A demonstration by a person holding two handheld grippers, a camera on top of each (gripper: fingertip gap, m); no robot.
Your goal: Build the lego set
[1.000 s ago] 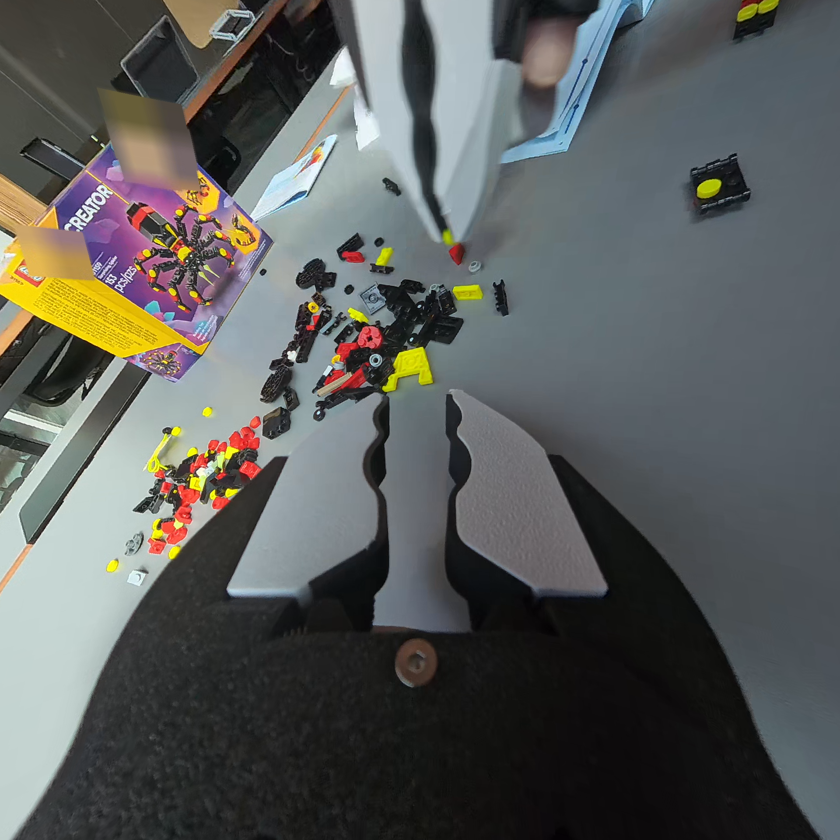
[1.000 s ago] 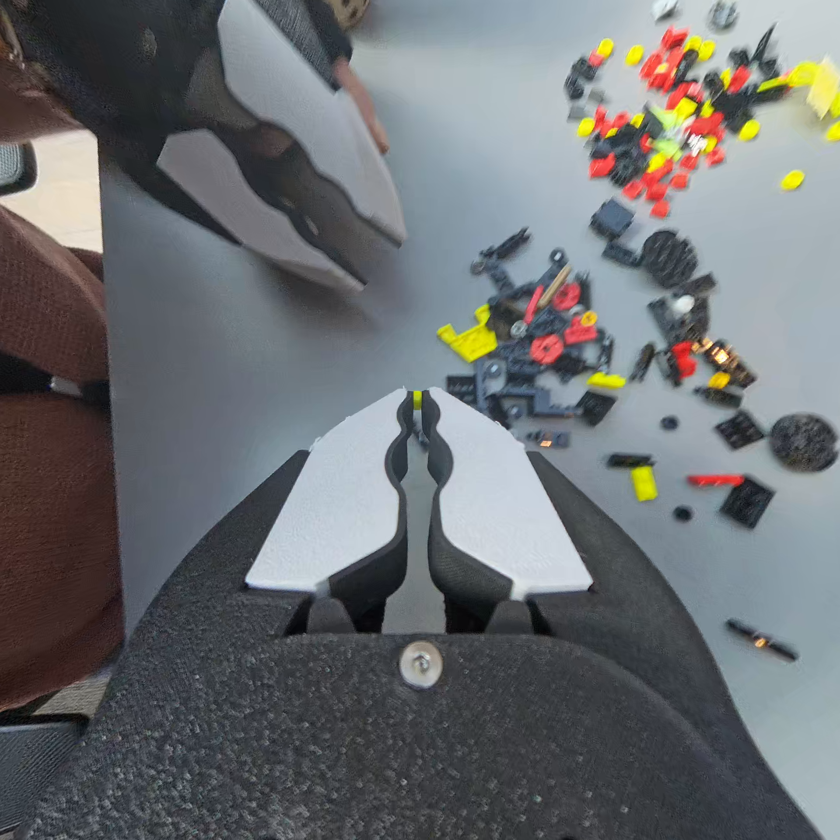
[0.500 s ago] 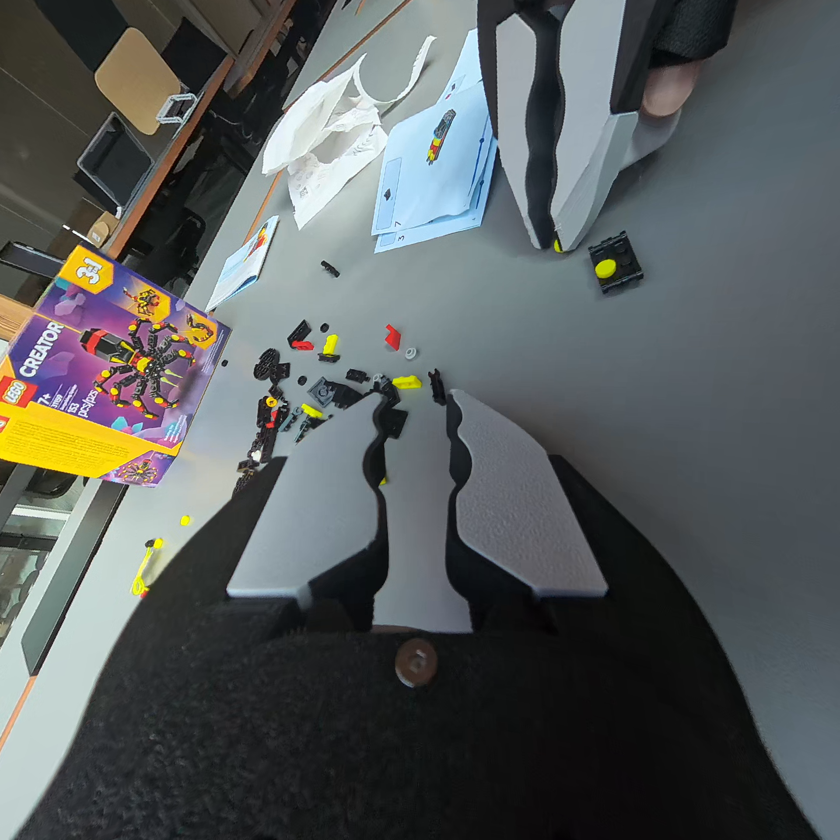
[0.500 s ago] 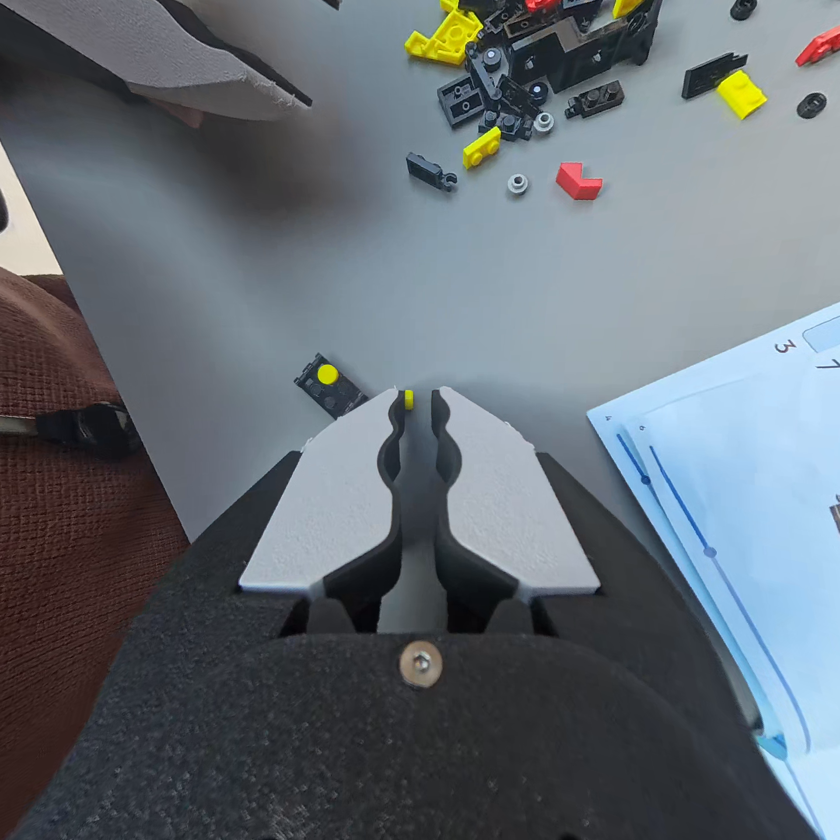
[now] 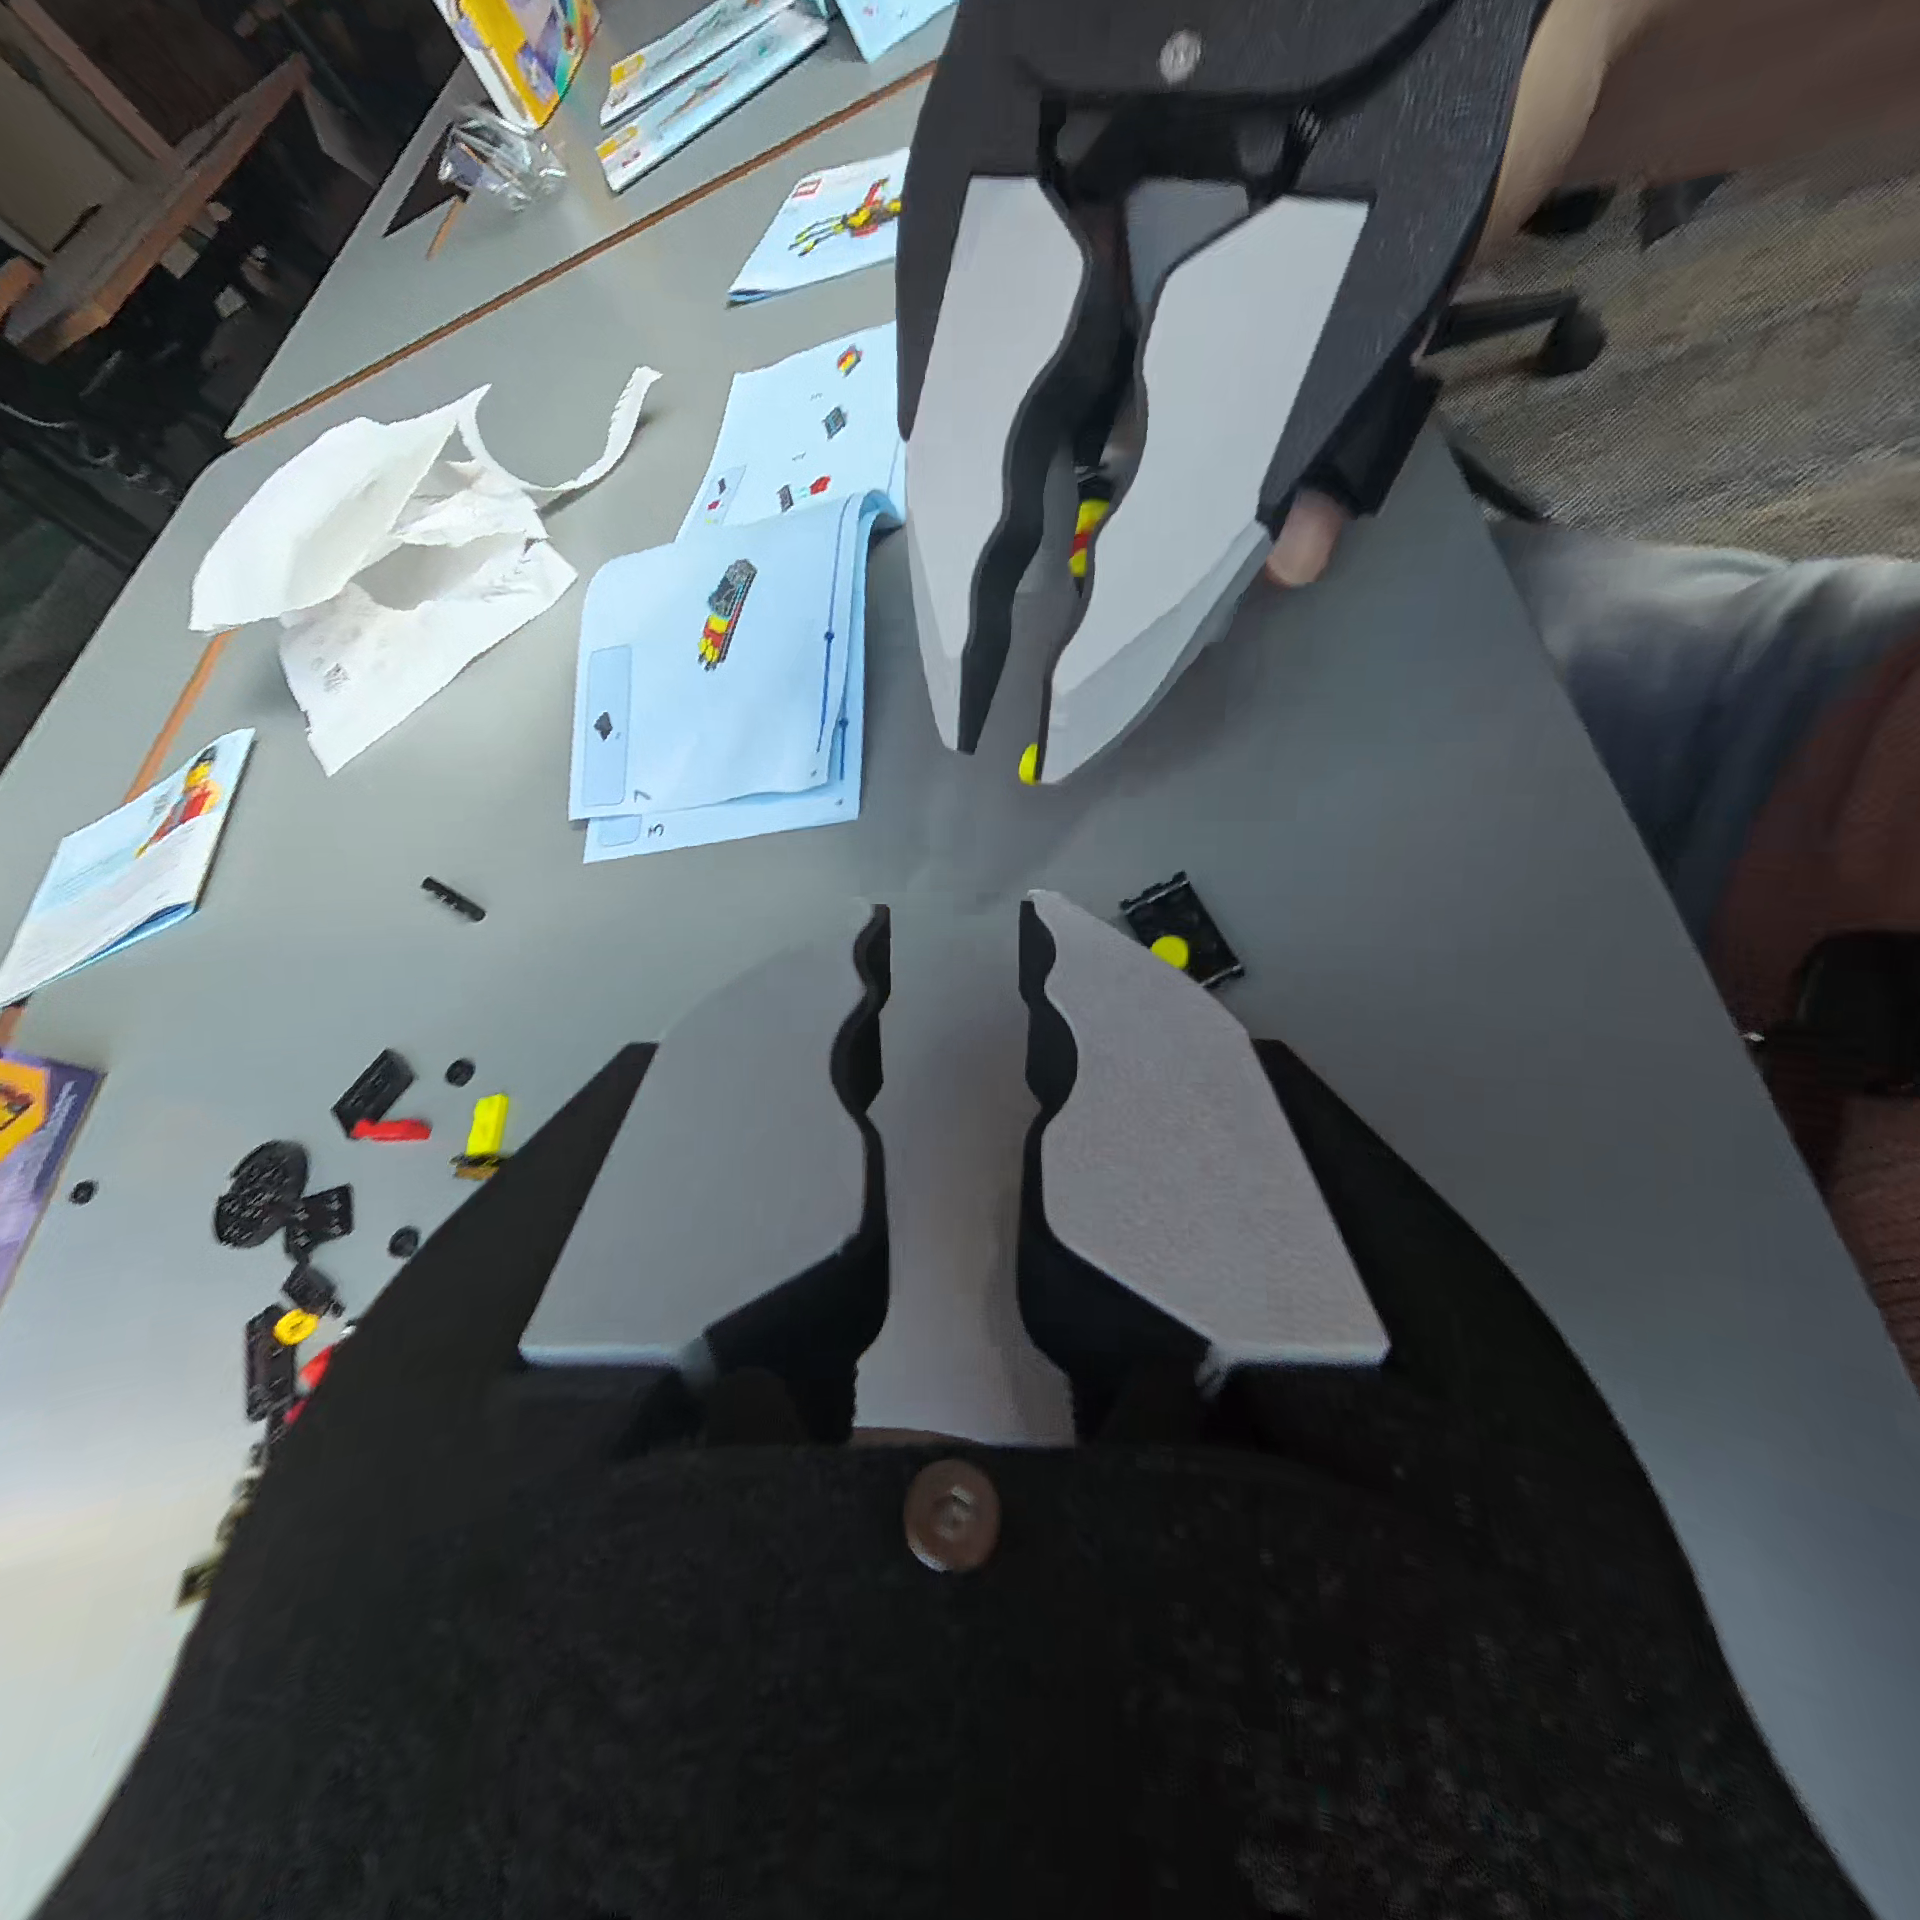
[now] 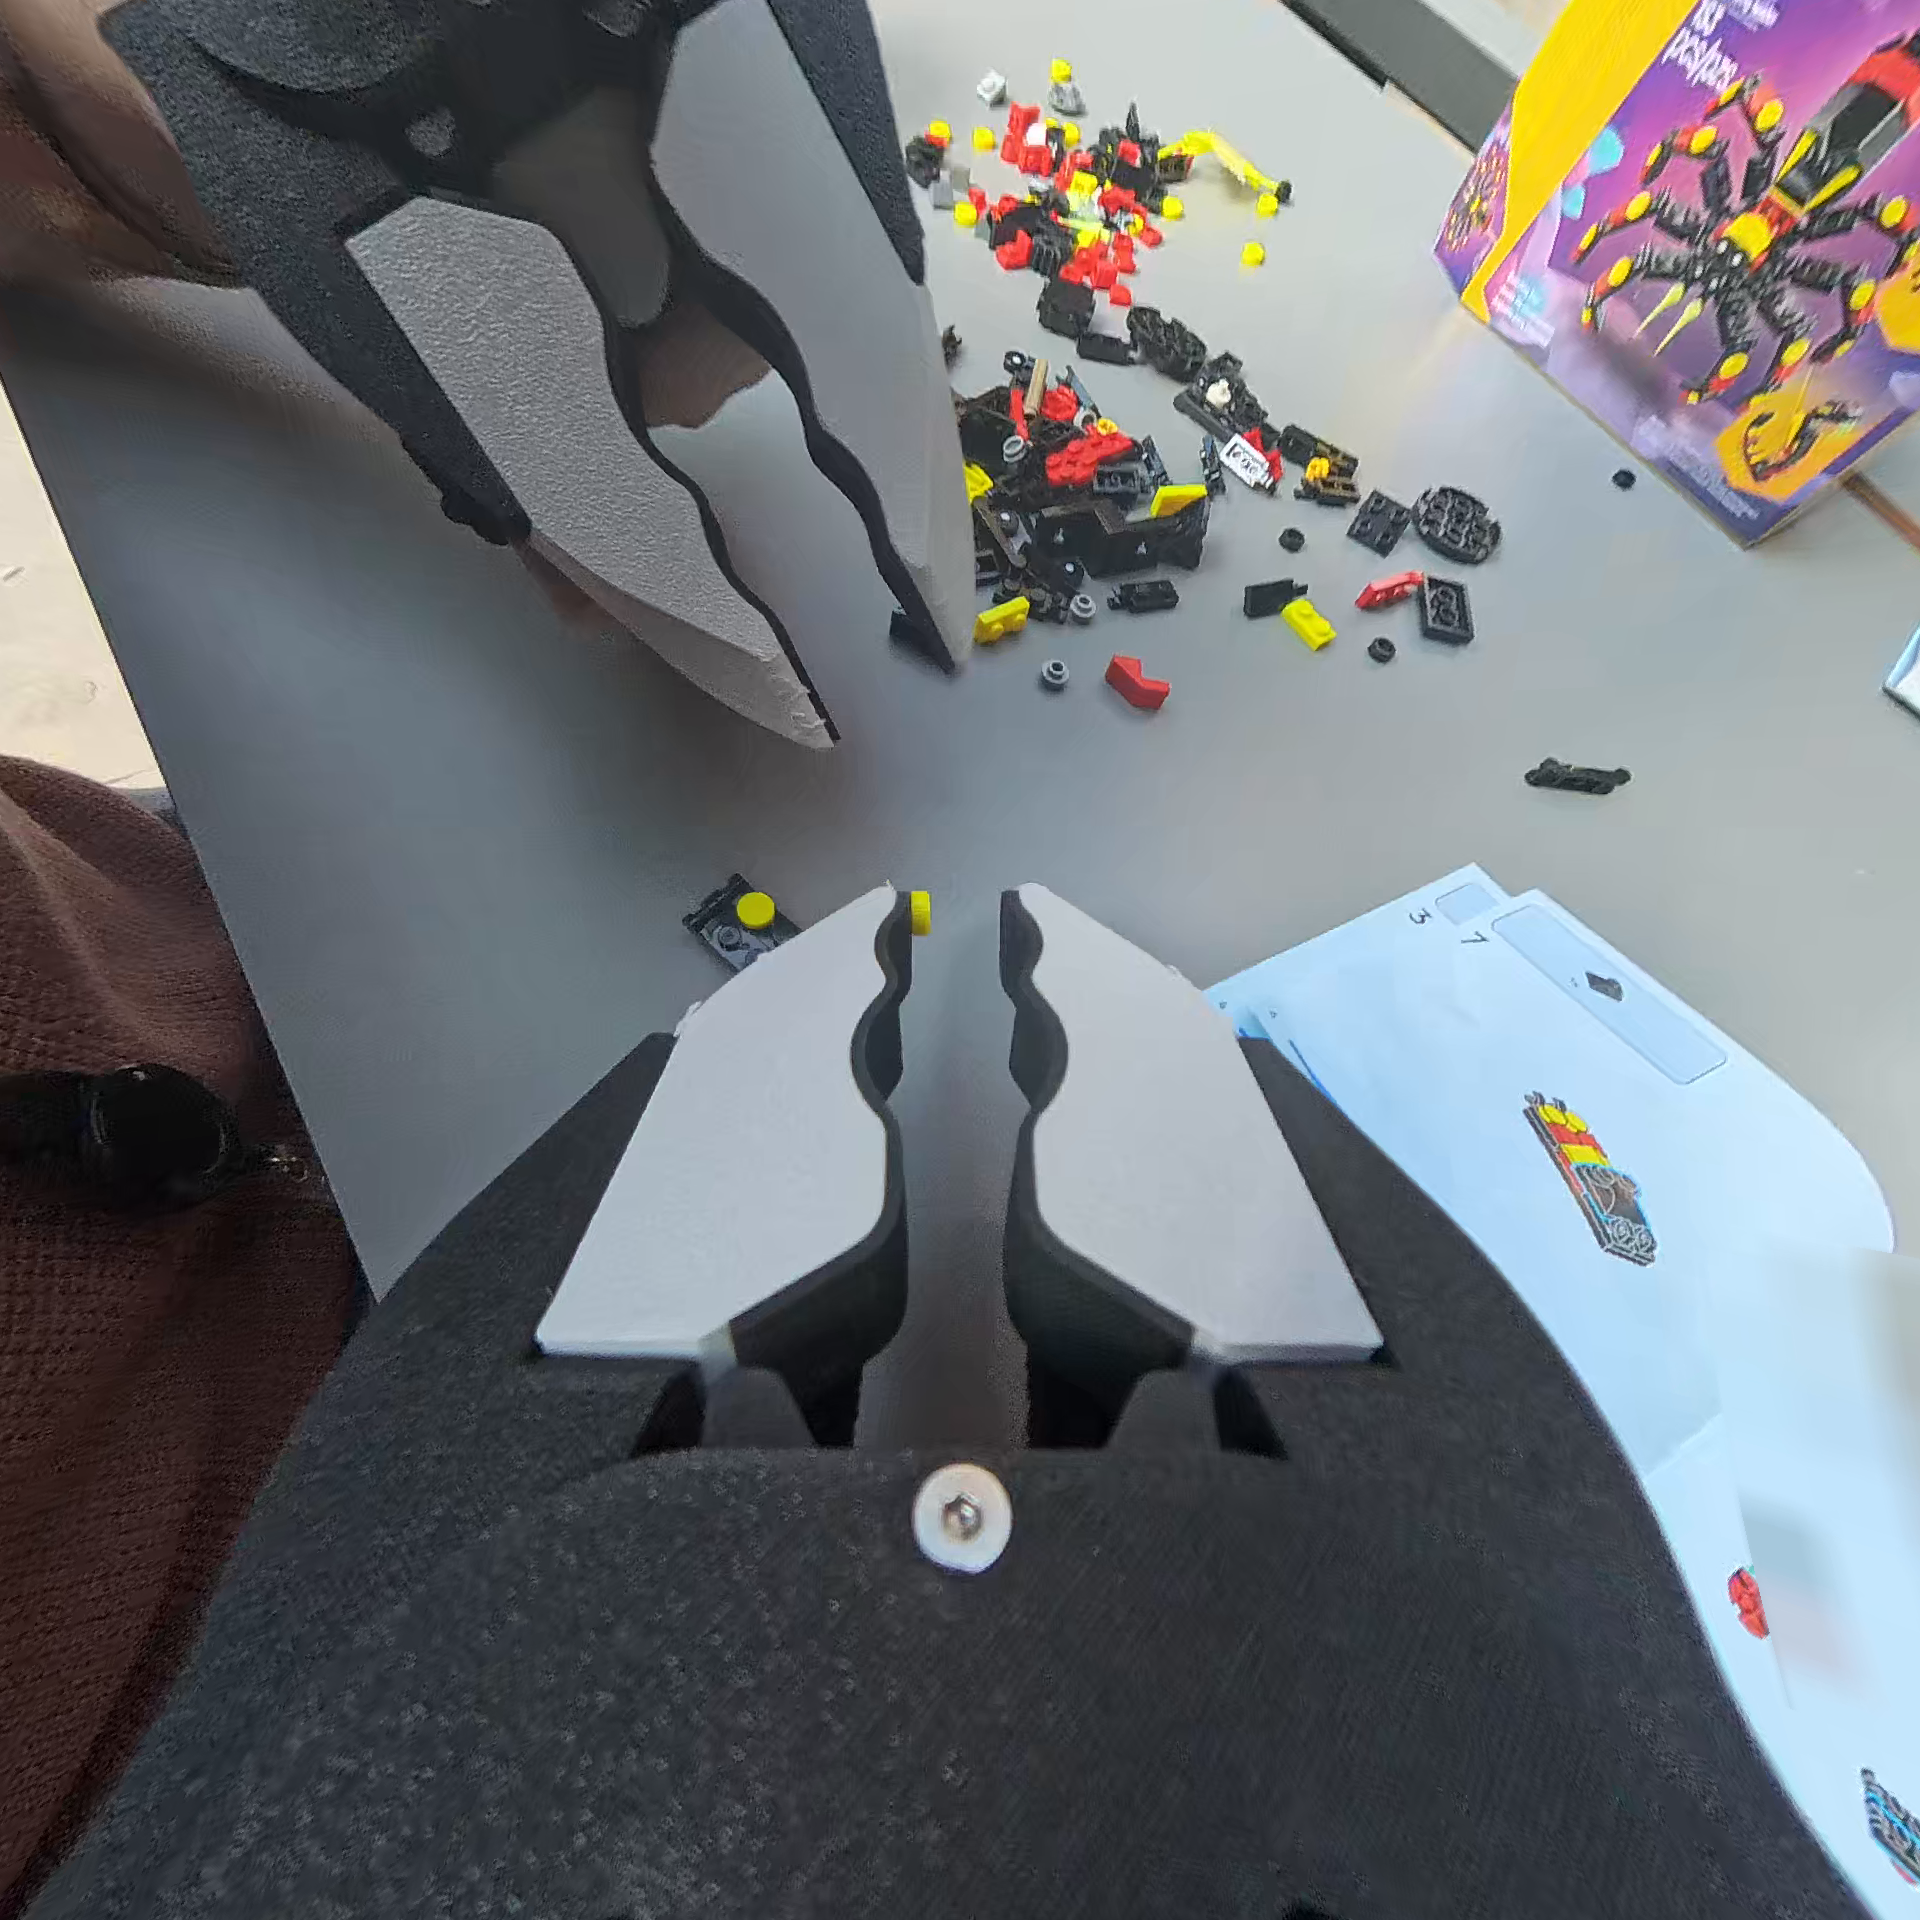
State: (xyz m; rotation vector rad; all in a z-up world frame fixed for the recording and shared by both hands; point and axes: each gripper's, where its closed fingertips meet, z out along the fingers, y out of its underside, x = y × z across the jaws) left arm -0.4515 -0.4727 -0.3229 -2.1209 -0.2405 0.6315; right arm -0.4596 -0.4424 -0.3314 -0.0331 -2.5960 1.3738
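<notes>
A small black plate with a yellow round stud on it point(image 5: 1179, 930) lies on the grey table; it also shows in the right wrist view point(image 6: 743, 920). My left gripper point(image 5: 954, 912) is open and empty, its right fingertip just left of that plate. It shows from the front in the right wrist view point(image 6: 888, 701). My right gripper point(image 6: 954, 896) has its jaws apart. A yellow round stud point(image 6: 920, 912) clings to the inside of its left fingertip, and the other finger does not touch it. In the left wrist view the right gripper point(image 5: 1008, 758) hovers just beyond the plate.
An open instruction booklet point(image 5: 717, 675) point(image 6: 1507, 1039) lies beside the grippers. Piles of black, red and yellow pieces point(image 6: 1091, 488) point(image 6: 1070, 208) lie farther off, by the set's box point(image 6: 1714, 239). A torn white bag point(image 5: 384, 561) lies beyond. The table edge and a person's brown garment point(image 6: 135, 1039) are close. The tips of both grippers are at nearly the same place.
The right gripper carried the yellow stud from the loose pile to beside the black plate, and its jaws have spread apart. The left gripper swung away from the pile toward the plate.
</notes>
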